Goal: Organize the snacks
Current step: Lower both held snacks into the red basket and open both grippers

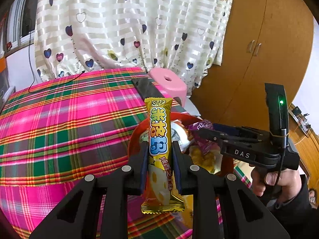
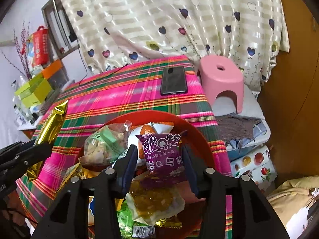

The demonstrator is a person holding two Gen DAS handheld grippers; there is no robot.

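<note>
Facing only the right wrist view, a phone beside pink stool

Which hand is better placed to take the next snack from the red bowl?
Right. The right gripper hangs over the red bowl with the purple packet between its open fingers; the left gripper is shut on the yellow bar, so it is occupied.

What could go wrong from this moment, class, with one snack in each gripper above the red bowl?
1. The purple packet sits between the right gripper pads; whether they press it is unclear, so it may drop into the red bowl.
2. The left gripper pinches the gold snack bar low down; its tall end could swing.
3. The grippers are close and could collide.
</note>
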